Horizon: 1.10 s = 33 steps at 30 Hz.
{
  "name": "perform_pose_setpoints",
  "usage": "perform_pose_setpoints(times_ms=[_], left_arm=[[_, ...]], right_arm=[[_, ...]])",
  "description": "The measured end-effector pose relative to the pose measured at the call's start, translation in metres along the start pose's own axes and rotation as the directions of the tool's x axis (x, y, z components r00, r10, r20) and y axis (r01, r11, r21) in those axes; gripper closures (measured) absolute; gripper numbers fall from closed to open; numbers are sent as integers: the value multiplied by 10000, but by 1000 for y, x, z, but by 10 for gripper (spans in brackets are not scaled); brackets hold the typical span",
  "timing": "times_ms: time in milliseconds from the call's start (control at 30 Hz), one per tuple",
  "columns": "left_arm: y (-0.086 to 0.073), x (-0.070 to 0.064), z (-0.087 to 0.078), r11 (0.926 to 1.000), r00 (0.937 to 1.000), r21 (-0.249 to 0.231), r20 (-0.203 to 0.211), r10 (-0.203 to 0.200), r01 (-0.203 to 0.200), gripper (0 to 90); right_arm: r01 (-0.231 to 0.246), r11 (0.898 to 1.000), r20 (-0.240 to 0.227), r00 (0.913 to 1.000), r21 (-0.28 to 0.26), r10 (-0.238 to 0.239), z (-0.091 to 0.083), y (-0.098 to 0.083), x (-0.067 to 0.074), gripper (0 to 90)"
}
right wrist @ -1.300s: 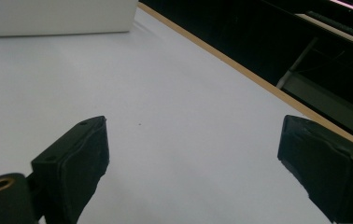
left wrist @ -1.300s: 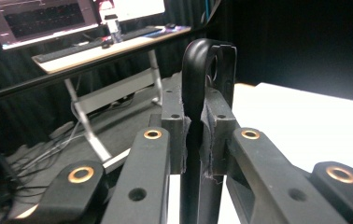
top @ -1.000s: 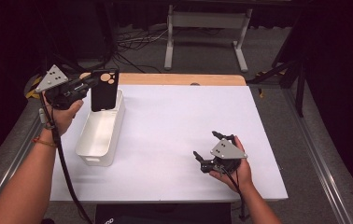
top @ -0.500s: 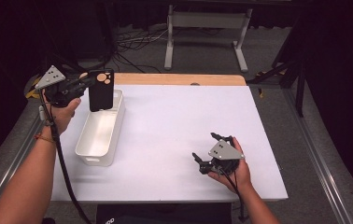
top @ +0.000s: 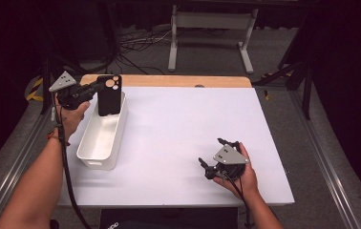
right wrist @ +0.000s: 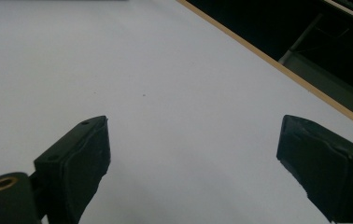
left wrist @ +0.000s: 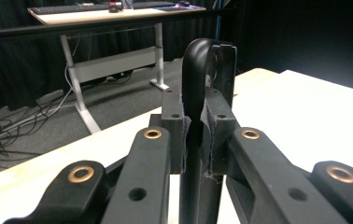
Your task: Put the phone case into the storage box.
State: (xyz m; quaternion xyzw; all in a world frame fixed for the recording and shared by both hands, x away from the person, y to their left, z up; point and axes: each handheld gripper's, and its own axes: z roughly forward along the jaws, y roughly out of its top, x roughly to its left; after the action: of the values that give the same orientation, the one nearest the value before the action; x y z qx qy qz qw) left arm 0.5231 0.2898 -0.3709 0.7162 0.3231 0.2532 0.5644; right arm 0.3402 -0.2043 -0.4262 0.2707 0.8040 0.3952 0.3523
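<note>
A black phone case [top: 109, 95] with round camera cut-outs hangs upright over the far end of a white bin [top: 95, 162]. My left gripper [top: 100, 87] comes in from the left and is shut on the case's edge. In the left gripper view the pads [left wrist: 174, 135] pinch the thin case [left wrist: 207, 60] between them [left wrist: 195, 126]. The case's lower end is at about rim level; I cannot tell whether it touches the bin. My right gripper [top: 211, 152] rests in a hand near the table's front right, open, with nothing but white tabletop between its jaws [right wrist: 193, 149].
The white table top [top: 183, 124] has a wooden strip [top: 169, 80] along its far edge. Beyond it a metal desk frame [top: 212, 28] and cables [top: 131, 43] lie on the dark floor. Metal rails [top: 312, 157] run along both table sides.
The left hand has sunk a little, bringing the phone case lower toward the far end of the bin. The right hand and its gripper have stayed still.
</note>
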Motion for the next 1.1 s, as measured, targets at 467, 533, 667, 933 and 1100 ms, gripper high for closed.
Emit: perform_pose_setpoints(times_ms=[467, 533, 667, 933, 1100], left_arm=[[-24, 6, 16, 9997, 9999, -252, 118, 66, -63, 817], [-24, 8, 19, 9998, 9999, -162, 120, 112, -110, 817], [-28, 11, 21, 9993, 10000, -373, -56, -12, 10, 817], [-24, 17, 12, 9984, 9998, -567, -163, -85, 75, 815], [-26, 16, 21, 9992, 9999, -398, -118, 40, -45, 814]], right_arm=[[25, 10000, 281, 9996, -21, -25, -2, 1, 2, 111], [31, 10000, 277, 9996, 81, -33, -1, 0, 2, 113], [279, 9993, 218, 9994, 260, -285, 1, -1, 6, 114], [217, 9996, 215, 9995, 168, -220, -1, 0, 5, 117], [278, 9993, 244, 9993, 250, -284, -1, -1, 4, 122]])
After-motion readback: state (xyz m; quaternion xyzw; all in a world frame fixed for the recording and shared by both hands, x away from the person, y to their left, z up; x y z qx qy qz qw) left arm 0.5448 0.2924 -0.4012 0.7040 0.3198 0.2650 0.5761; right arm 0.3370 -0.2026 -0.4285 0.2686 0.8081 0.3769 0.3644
